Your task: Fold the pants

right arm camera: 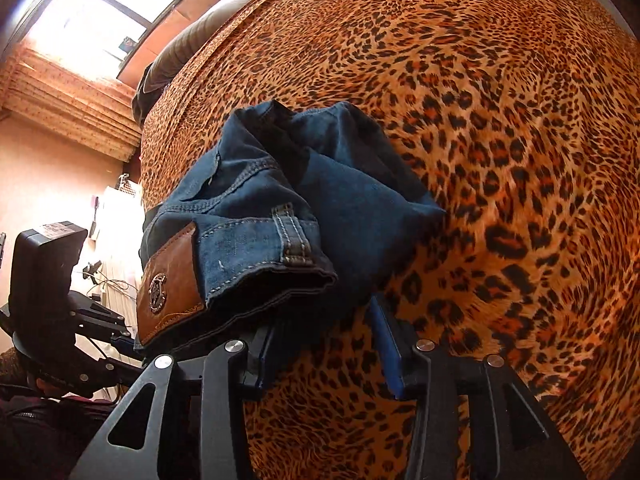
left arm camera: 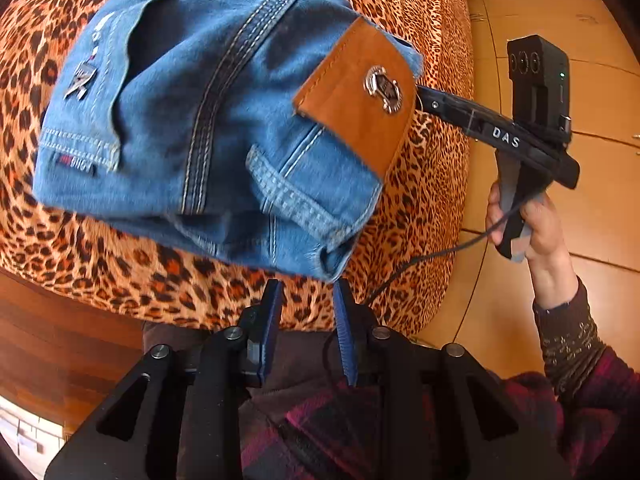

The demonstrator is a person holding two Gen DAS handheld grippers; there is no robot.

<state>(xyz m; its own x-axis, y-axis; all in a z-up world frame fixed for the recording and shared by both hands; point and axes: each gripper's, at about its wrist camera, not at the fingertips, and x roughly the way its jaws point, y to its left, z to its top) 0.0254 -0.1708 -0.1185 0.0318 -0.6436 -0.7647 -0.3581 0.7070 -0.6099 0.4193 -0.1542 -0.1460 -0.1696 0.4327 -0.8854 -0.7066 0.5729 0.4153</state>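
Both tongs apart and empty, left tongs (left arm camera: 307,286) just below folded jeans (left arm camera: 208,120), right tongs (right arm camera: 326,314) at their waistband edge, jeans on leopard-print bedspread (right arm camera: 500,160)

Both claws, left claw (left arm camera: 306,292) and right claw (right arm camera: 326,320), gape empty.

Black left gripper (left arm camera: 308,300) with blue pads and round silver screws on its frame. The right gripper (right arm camera: 326,344) is built the same, white "DAS" lettering along its body, a thin black cable (left arm camera: 420,258) trailing off. Dark patterned sleeve (left arm camera: 572,344), maroon plaid beneath.
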